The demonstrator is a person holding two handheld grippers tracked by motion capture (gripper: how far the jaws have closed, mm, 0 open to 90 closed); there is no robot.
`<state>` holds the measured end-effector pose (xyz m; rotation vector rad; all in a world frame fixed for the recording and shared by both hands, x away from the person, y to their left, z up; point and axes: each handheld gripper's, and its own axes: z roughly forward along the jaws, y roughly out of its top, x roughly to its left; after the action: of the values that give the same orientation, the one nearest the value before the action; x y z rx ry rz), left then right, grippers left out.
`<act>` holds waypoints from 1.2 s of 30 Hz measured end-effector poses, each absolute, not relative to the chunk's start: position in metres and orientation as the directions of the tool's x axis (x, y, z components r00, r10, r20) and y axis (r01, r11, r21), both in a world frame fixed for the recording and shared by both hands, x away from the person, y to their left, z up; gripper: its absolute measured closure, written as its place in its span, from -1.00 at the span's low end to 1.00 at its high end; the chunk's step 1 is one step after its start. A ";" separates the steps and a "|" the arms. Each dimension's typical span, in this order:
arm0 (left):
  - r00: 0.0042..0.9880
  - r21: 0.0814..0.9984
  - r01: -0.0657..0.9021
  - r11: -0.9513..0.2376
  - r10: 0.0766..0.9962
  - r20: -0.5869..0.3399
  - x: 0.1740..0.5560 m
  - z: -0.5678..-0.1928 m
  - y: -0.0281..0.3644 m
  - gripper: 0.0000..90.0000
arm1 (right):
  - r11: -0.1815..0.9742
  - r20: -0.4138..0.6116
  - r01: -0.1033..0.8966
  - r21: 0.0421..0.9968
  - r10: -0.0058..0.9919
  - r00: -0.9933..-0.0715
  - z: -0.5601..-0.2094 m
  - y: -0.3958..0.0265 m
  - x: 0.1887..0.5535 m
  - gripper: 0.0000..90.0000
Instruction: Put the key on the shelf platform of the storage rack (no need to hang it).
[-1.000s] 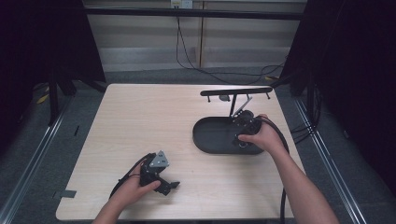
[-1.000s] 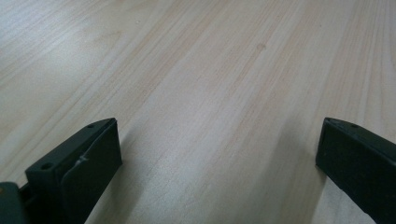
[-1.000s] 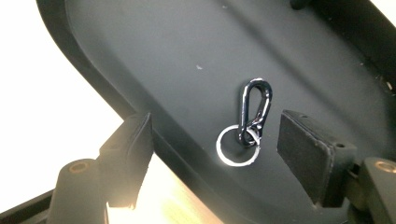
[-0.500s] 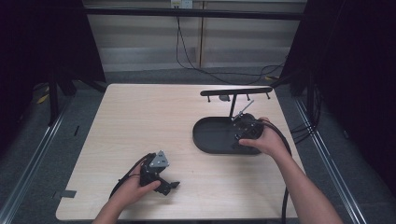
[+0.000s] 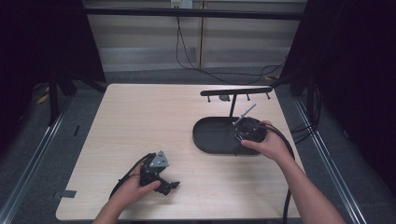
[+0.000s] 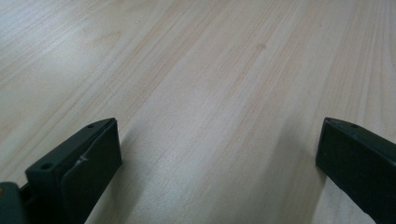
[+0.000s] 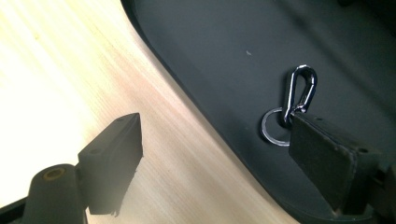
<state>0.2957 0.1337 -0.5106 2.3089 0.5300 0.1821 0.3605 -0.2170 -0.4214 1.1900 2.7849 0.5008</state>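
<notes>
A small silver carabiner clip [image 7: 300, 91] with a key ring [image 7: 273, 129] lies on the black oval tray [image 7: 224, 60]. My right gripper [image 7: 212, 142] is open above the tray's near rim, its right jaw just over the ring and its left jaw over the wood. From above, the right gripper [image 5: 250, 130] sits over the right end of the tray [image 5: 210, 135]. My left gripper [image 5: 159, 175] rests near the table's front left, jaws open over bare wood [image 6: 210, 93] with nothing between them.
A black T-shaped stand [image 5: 233, 93] with small hooks under its crossbar rises from the tray's far side. Cables trail from both grippers toward the table's front edge. Metal rails run along the floor on both sides of the light wooden table [image 5: 140, 116].
My right gripper has shifted slightly left and nearer over the tray's right end. The left gripper has stayed where it was.
</notes>
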 end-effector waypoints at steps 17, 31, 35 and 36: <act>0.904 0.702 0.320 -0.636 0.426 -0.027 0.296 -0.510 0.134 -1.00 | 0.653 0.074 0.680 0.334 0.701 -0.710 -0.419 -0.232 0.339 -0.59; 0.904 0.703 0.320 -0.635 0.426 -0.026 0.296 -0.511 0.134 -1.00 | 0.668 0.078 0.667 0.330 0.685 -0.724 -0.426 -0.239 0.319 -0.59; 0.904 0.703 0.320 -0.635 0.426 -0.026 0.296 -0.511 0.134 -1.00 | 0.664 0.086 0.670 0.331 0.686 -0.722 -0.429 -0.243 0.314 -0.59; 0.904 0.702 0.320 -0.636 0.426 -0.027 0.296 -0.510 0.134 -1.00 | 0.666 0.083 0.669 0.330 0.685 -0.724 -0.429 -0.244 0.313 -0.59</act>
<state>0.2958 0.1337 -0.5105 2.3097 0.5298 0.1809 0.3133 -0.2435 -0.4293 1.1476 2.8233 0.5296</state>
